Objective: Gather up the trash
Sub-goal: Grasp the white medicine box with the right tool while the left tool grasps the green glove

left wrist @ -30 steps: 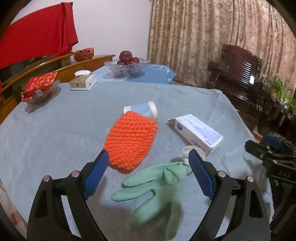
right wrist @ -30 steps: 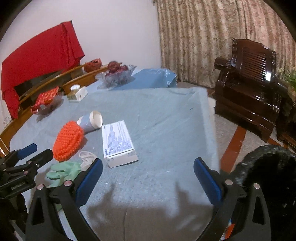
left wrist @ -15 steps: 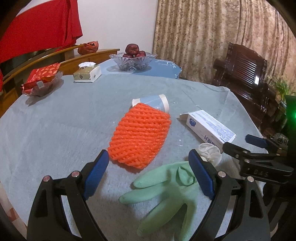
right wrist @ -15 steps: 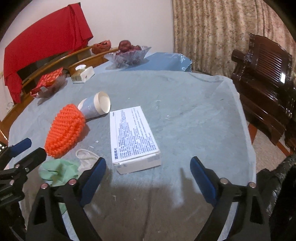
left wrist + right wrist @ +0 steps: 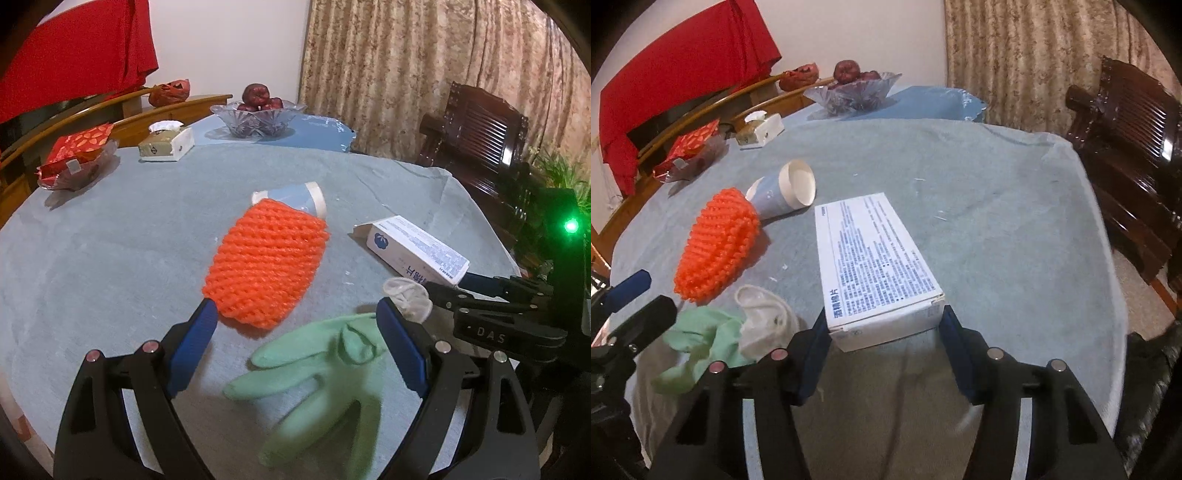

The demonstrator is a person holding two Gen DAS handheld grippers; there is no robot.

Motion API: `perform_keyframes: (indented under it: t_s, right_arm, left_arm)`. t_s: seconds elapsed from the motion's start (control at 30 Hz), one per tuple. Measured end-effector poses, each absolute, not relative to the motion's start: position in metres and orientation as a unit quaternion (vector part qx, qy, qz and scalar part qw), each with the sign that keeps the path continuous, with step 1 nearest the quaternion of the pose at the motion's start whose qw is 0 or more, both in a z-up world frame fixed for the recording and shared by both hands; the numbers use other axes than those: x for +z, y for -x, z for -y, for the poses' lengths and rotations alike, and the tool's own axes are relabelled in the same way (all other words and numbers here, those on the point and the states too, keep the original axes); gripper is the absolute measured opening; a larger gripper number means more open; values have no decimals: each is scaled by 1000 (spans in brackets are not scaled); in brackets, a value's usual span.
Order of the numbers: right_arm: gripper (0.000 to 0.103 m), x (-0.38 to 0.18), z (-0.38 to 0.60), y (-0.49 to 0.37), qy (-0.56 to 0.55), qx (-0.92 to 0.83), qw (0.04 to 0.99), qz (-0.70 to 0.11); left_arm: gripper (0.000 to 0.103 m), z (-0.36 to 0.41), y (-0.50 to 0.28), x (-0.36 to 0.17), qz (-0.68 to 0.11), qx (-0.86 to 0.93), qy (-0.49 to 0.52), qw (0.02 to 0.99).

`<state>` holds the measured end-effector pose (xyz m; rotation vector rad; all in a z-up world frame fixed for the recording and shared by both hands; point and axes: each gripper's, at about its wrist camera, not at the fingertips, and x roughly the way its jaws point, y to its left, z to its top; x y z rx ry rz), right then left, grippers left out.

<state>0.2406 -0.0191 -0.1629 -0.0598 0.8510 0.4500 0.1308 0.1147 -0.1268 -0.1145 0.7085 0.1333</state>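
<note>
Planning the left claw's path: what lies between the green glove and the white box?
A crumpled white glove lies between the green glove and the white box, touching the green one; the right wrist view shows it best.

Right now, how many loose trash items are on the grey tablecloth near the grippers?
5: orange foam net, tipped paper cup behind it, white box between the right gripper's fingers, green glove, crumpled white piece beside it.

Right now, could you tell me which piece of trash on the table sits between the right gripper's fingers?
The white printed cardboard box: its near end lies between the right gripper fingers, whereas the orange foam net, paper cup and green glove lie off to its left.
</note>
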Motion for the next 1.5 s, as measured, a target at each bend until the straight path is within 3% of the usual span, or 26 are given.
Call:
perform_keyframes:
  t_s: [0.63, 0.83, 0.87, 0.9, 1.07, 1.2, 1.37, 1.47, 1.5]
  right_arm:
    - [58, -165, 67, -181, 14, 184, 886, -424]
    - [60, -166, 65, -181, 12, 188, 885, -425]
    - [66, -166, 64, -181, 11, 190, 885, -424]
    - [73, -166, 65, -181, 10, 191, 885, -424]
    - [79, -166, 62, -185, 11, 187, 890, -416]
    - [79, -169, 58, -192, 10, 186, 889, -418]
    - [78, -169, 55, -195, 13, 187, 889, -418]
    - [61, -169, 52, -198, 20, 189, 885, -424]
    - [61, -169, 53, -199, 18, 189, 884, -427]
  left_arm:
    - [82, -86, -124, -169, -410, 55, 34, 910]
    - [70, -92, -124, -170, -416, 62, 47, 906]
    - [67, -94, -125, -169, -415, 63, 50, 906]
    - [63, -95, -124, -169, -415, 64, 53, 906]
    - [36, -97, -125, -166, -414, 63, 54, 907]
    - [18, -101, -128, -162, -413, 65, 63, 906]
    - [12, -100, -127, -153, -407, 58, 76, 909]
    - [11, -93, -124, -145, -400, 46, 76, 912]
    - [11, -89, -124, -142, -397, 42, 76, 914]
